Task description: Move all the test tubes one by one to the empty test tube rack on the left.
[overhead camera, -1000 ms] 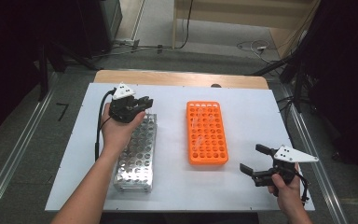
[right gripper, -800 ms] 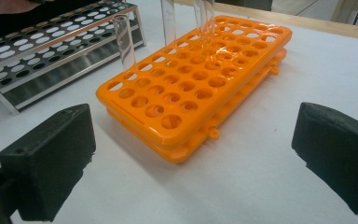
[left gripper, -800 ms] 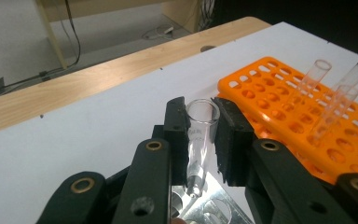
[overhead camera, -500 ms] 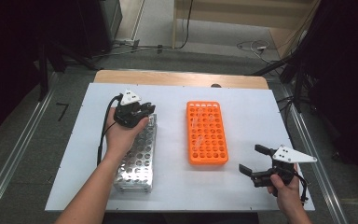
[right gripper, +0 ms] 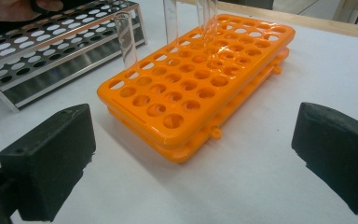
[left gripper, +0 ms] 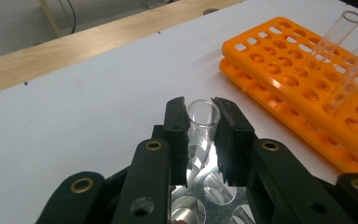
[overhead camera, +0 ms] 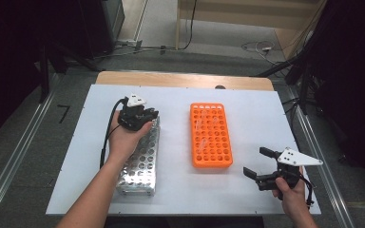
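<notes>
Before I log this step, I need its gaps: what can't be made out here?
- Glass tube in the left hand-held gripper, left gripper view: its lower end is hidden by the jaws, so its seating in the metal rack is unclear.
- Tubes in the orange rack, right gripper view: tops cut off by the edge.
- High view: tubes too small to count.

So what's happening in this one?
A person works at a white table with a gripper in each hand. The left gripper is shut on a clear glass test tube at the far end of the metal rack, the tube's lower part down in a rack hole. The orange rack beside it has a few more tubes standing in it. The right gripper waits open near the table's front right, holding nothing.
</notes>
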{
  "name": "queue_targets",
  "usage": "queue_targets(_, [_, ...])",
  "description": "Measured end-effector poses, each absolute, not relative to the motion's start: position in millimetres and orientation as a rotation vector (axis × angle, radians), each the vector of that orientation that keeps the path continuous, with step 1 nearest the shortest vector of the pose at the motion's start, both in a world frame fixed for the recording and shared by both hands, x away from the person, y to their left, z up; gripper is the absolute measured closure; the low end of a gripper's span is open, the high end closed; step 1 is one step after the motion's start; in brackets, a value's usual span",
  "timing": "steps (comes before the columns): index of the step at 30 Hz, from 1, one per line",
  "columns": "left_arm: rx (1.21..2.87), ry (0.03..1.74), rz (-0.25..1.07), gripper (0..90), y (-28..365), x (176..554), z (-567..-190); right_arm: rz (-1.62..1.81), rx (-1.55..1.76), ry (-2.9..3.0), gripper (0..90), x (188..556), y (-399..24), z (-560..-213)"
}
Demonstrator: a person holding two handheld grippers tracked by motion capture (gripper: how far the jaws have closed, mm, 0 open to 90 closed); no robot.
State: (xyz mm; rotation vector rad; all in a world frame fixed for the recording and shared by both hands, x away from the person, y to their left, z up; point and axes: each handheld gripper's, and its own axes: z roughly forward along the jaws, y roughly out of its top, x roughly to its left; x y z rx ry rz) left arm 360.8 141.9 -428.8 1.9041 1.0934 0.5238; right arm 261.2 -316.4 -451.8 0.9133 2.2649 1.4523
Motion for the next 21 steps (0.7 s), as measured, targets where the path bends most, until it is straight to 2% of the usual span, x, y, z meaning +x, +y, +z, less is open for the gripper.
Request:
queue_targets(7, [1.879, 1.114, 0.488, 71.3, 143.9, 361.3, -428.8, 1.458, 0.912, 2.266, 0.0, 261.5, -315.8, -452.1])
queue_targets(8, [1.872, 1.118, 0.484, 65.9, 144.5, 361.4, -428.5, 1.458, 0.911, 2.266, 0.0, 261.6, -315.7, -452.0])
queue_targets(10, [1.853, 1.121, 0.469, 63.7, 146.5, 360.7, -427.5, 1.459, 0.913, 2.267, 0.0, 261.6, -315.7, -452.0])
queue_targets(11, [1.84, 1.119, 0.463, 56.8, 147.3, 360.3, -427.2, 1.46, 0.915, 2.266, 0.0, 261.8, -315.7, -451.8])
queue_targets(12, [1.829, 1.119, 0.456, 56.8, 148.1, 359.4, -426.4, 1.46, 0.915, 2.266, 0.0, 261.8, -315.7, -451.8])
queue_targets(14, [1.808, 1.109, 0.445, 50.1, 149.1, 357.0, -424.9, 1.461, 0.92, 2.266, 0.0, 262.0, -315.9, -451.6])
queue_targets(16, [1.785, 1.096, 0.446, 39.2, 150.0, 352.8, -422.5, 1.459, 0.92, 2.267, 0.0, 262.4, -315.7, -451.7])
queue_targets(17, [1.77, 1.091, 0.444, 39.2, 150.7, 350.6, -421.3, 1.459, 0.922, 2.269, 0.0, 262.5, -315.3, -451.7])
queue_targets(21, [1.707, 1.056, 0.389, 27.9, 155.7, 340.9, -416.4, 1.461, 0.916, 2.277, 0.0, 262.8, -313.8, -451.1])
